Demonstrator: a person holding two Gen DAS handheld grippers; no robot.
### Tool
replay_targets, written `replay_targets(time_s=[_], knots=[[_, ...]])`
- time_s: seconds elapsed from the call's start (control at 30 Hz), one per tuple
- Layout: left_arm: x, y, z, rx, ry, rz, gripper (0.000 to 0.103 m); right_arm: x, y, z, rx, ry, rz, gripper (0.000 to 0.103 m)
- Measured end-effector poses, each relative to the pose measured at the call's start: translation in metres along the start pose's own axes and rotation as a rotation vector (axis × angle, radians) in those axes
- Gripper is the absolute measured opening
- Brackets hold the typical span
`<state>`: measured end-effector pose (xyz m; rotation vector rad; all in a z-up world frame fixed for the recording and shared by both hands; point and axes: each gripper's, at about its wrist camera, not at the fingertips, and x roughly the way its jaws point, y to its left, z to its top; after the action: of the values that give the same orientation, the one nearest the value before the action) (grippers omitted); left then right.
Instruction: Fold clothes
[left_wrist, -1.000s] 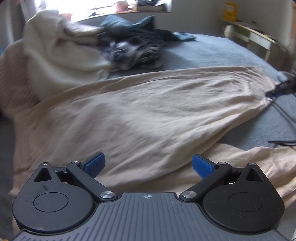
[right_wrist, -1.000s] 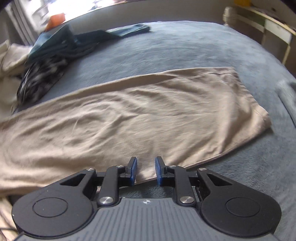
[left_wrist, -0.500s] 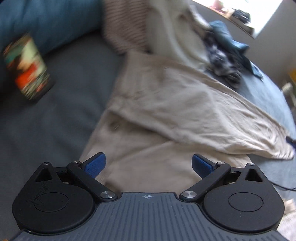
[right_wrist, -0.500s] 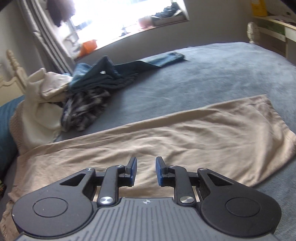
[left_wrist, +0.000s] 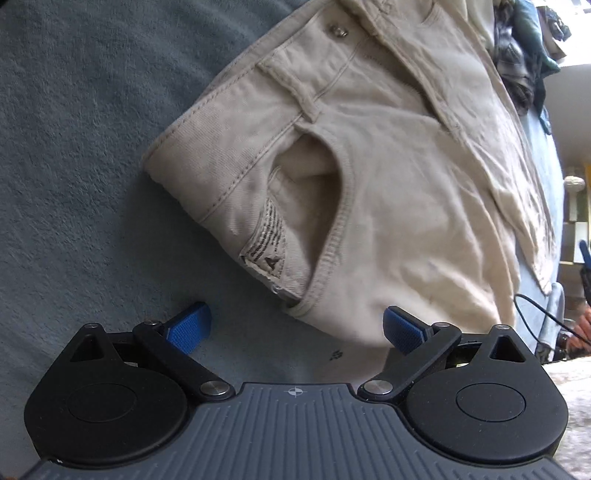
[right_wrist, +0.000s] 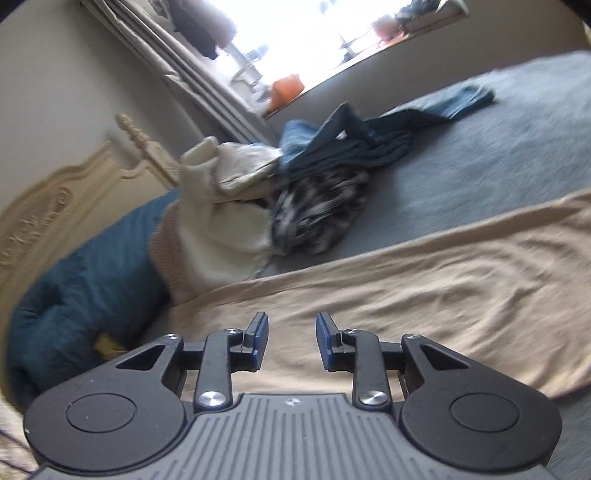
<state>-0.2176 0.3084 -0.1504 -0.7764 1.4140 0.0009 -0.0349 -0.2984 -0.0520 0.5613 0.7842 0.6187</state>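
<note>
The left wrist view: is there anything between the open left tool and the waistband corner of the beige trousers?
Nothing visible. The left tool is open just short of the beige trousers, whose waistband corner lies flat on the grey bedspread. Only bare bedspread lies between them.

L gripper (left_wrist: 295, 326) now sits low at the trousers' (left_wrist: 388, 177) waistband corner by the pocket; 1 s ago it looked along the legs. R gripper (right_wrist: 291, 339) now faces the clothes pile (right_wrist: 295, 195) and headboard (right_wrist: 55, 210), jaws wider apart than before.
</note>
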Motion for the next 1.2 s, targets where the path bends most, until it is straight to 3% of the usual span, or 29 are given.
replay_targets(time_s=[0.33, 0.6, 0.67, 0.77, 0.8, 0.87, 0.97, 1.07, 1.2], knots=[[0.000, -0.004, -0.004, -0.071, -0.049, -0.046, 0.100, -0.019, -0.005, -0.087, 0.395, 0.240, 0.262, 0.031], [0.007, -0.005, 0.000, -0.081, -0.085, -0.025, 0.095, -0.024, -0.015, -0.141, 0.474, 0.455, 0.159, 0.031], [0.005, -0.006, -0.002, -0.086, -0.099, -0.015, 0.087, -0.027, -0.020, -0.154, 0.504, 0.515, 0.152, 0.034], [0.004, -0.006, -0.005, -0.100, -0.125, -0.001, 0.073, -0.037, -0.032, -0.180, 0.553, 0.592, 0.071, 0.039], [0.004, -0.005, -0.005, -0.104, -0.134, 0.008, 0.069, -0.042, -0.039, -0.187, 0.588, 0.588, 0.038, 0.039], [0.002, -0.004, -0.007, -0.118, -0.158, 0.034, 0.044, -0.053, -0.056, -0.197, 0.684, 0.535, -0.023, 0.039], [-0.002, -0.003, -0.008, -0.159, -0.189, 0.032, 0.019, -0.064, -0.077, -0.202, 0.785, 0.430, -0.077, 0.039], [-0.007, -0.011, -0.005, -0.133, -0.199, 0.049, 0.012, -0.066, -0.085, -0.212, 0.842, 0.409, -0.086, 0.038], [-0.008, -0.010, -0.004, -0.151, -0.202, 0.041, 0.012, -0.063, -0.084, -0.232, 0.901, 0.426, -0.096, 0.039]])
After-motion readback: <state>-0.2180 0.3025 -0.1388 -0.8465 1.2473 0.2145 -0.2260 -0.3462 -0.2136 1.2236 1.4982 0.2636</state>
